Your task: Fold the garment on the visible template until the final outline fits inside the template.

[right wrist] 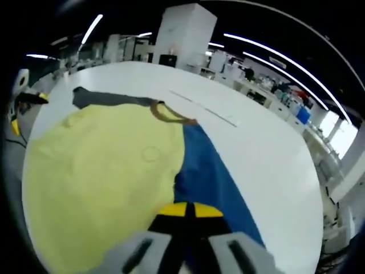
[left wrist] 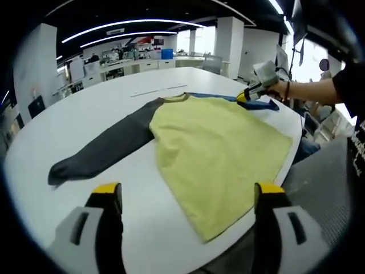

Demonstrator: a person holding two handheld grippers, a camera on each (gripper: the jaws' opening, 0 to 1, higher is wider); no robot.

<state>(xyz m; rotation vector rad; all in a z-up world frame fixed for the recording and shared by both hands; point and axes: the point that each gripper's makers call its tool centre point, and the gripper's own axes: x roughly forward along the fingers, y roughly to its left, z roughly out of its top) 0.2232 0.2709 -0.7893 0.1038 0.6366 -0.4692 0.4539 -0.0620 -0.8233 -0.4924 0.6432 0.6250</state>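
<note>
The pale yellow long-sleeved fabric shirt (left wrist: 219, 154) lies spread flat on the round white table (left wrist: 68, 120), its dark grey sleeve (left wrist: 105, 148) extended to one side and its blue sleeve (right wrist: 211, 182) to the other. Your left gripper (left wrist: 188, 200) hovers near the hem with jaws spread wide, ready to take the edge. Your right gripper (right wrist: 186, 210) has its jaws pressed together at the blue sleeve, apparently pinching the cloth so you can lift it for the first fold.

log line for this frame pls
stage: fold start | shirt: flat on table, grey sleeve out | right gripper: shut on blue sleeve | left gripper: open, over hem
</note>
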